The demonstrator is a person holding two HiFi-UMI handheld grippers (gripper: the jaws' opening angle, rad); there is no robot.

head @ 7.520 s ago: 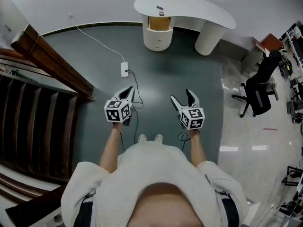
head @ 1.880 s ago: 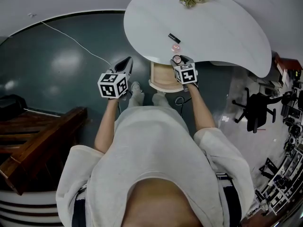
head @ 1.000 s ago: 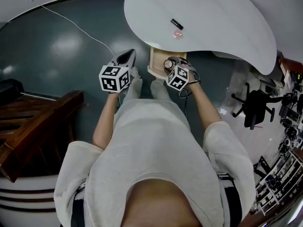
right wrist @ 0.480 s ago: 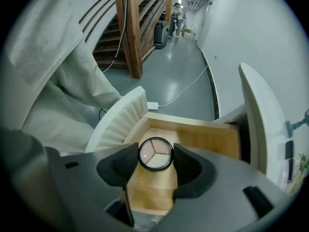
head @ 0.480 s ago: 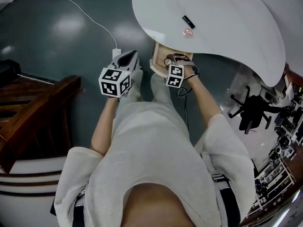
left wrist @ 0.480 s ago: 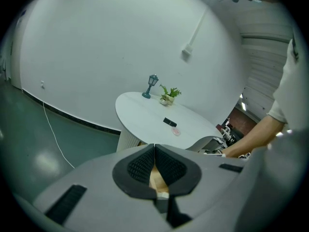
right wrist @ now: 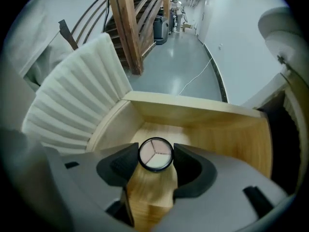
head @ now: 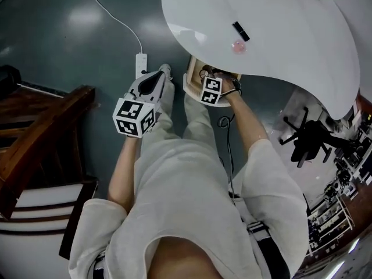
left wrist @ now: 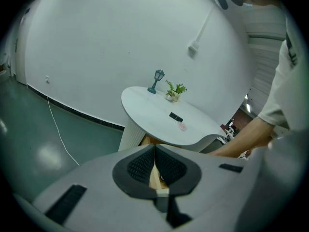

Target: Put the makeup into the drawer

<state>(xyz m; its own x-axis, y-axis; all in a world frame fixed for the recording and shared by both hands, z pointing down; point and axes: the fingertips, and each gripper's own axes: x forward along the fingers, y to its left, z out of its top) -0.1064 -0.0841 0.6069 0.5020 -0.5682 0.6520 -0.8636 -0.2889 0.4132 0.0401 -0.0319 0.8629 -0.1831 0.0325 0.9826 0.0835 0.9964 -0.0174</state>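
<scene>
A round compact (right wrist: pixel 155 153) with three powder shades sits between the pads of my right gripper (right wrist: pixel 155 160), which is shut on it. It hangs pointing down inside the open wooden drawer (right wrist: pixel 193 111) under the white table (head: pixel 279 45). In the head view the right gripper (head: pixel 208 78) is over the drawer (head: pixel 189 78). A black lipstick (head: pixel 240 31) and a small pink item (head: pixel 238 46) lie on the tabletop. My left gripper (head: pixel 158 78) is shut on nothing, left of the drawer; in its own view the left gripper (left wrist: pixel 154 150) faces the table (left wrist: pixel 154 111).
The table's ribbed white pedestal (right wrist: pixel 72 100) flanks the drawer. A power strip (head: pixel 140 65) with its cable lies on the dark floor. A wooden stair railing (head: pixel 40 127) is at the left, an office chair (head: pixel 308 138) at the right. A small lamp (left wrist: pixel 157 80) and a plant (left wrist: pixel 174 92) stand on the table's far side.
My right gripper has sunk with the compact from the table's edge down into the open drawer. The left gripper has dropped a little.
</scene>
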